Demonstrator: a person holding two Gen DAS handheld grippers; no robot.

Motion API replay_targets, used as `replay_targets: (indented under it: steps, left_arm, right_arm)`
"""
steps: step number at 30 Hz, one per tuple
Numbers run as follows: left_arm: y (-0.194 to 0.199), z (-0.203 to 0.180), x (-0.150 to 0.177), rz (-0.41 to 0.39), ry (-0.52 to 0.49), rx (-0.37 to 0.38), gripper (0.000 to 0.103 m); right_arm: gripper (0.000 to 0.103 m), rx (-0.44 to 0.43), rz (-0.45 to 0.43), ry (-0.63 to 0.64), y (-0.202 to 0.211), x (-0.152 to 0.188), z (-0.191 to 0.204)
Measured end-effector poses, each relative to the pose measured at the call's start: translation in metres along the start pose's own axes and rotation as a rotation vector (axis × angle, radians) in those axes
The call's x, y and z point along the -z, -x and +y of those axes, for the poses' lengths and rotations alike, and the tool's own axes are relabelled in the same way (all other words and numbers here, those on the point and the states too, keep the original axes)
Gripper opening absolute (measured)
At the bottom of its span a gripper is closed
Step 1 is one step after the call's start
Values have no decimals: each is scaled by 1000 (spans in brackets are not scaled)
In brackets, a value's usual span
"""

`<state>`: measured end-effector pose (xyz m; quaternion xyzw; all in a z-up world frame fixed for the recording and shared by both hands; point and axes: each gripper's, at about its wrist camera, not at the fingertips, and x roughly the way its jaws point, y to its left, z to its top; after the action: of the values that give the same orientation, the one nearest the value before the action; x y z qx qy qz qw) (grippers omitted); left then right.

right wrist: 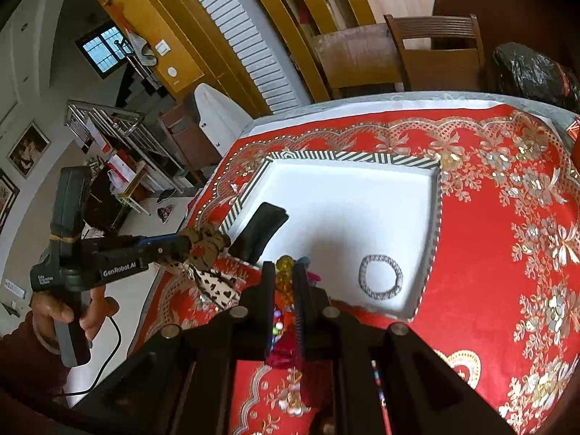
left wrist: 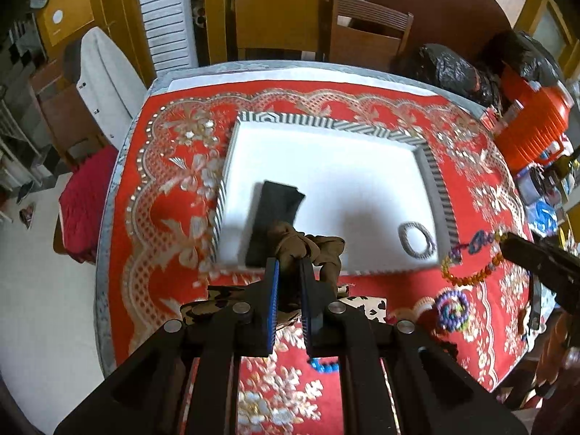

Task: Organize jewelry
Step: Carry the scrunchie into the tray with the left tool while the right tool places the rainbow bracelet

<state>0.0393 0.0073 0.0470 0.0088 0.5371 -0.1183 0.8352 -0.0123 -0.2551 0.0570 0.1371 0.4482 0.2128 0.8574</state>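
A white tray with a striped rim (left wrist: pixel 433 172) (right wrist: pixel 380 158) sits on the red tablecloth. In it lie a black pouch (left wrist: pixel 273 217) (right wrist: pixel 261 230) at the left and a silver chain bracelet (left wrist: pixel 417 243) (right wrist: pixel 380 277) at the right. My left gripper (left wrist: pixel 290 264) (right wrist: pixel 188 244) is shut on a brown fabric scrunchie (left wrist: pixel 308 248) (right wrist: pixel 204 243), held above the tray's near left edge. My right gripper (right wrist: pixel 283 266) (left wrist: pixel 507 244) is shut on an amber bead bracelet (right wrist: pixel 283 272) (left wrist: pixel 471 275), lifted near the tray's front edge.
On the cloth lie a colourful bead bracelet (left wrist: pixel 451 310), a cow-print item (left wrist: pixel 373 306) (right wrist: pixel 217 288) and blue beads (left wrist: pixel 324 366). Black bags (left wrist: pixel 453 69) and an orange container (left wrist: pixel 533 123) stand at the back right. Wooden chairs (left wrist: pixel 366 32) are behind the table.
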Motion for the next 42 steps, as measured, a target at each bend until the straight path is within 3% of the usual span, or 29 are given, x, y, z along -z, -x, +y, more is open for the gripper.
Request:
replay_targets:
  steps: [16,22,30,34,37,42]
  left_arm:
    - [-50,26,-76,15,65,25,0]
    - [-92,35,-104,51,116,35,0]
    - [-137,41,-124,77,160,64,0]
    - [-160,40,-129,108,156,33,0]
    - [-166,40,-127,120,160,24,0]
    - [-160,43,-123,111,173,40,3]
  right_arm:
    - [10,-3,71,-23,-83,-31,6]
    - [10,-15,107,-85,-118,-30,-6]
    - [10,121,168,-211,-133,-9,-59]
    - [10,196,187,-207,-132,-2,-71]
    - [10,196,188,-199,-131,0,-70]
    - [34,178,154,-215,-121,-2,-65]
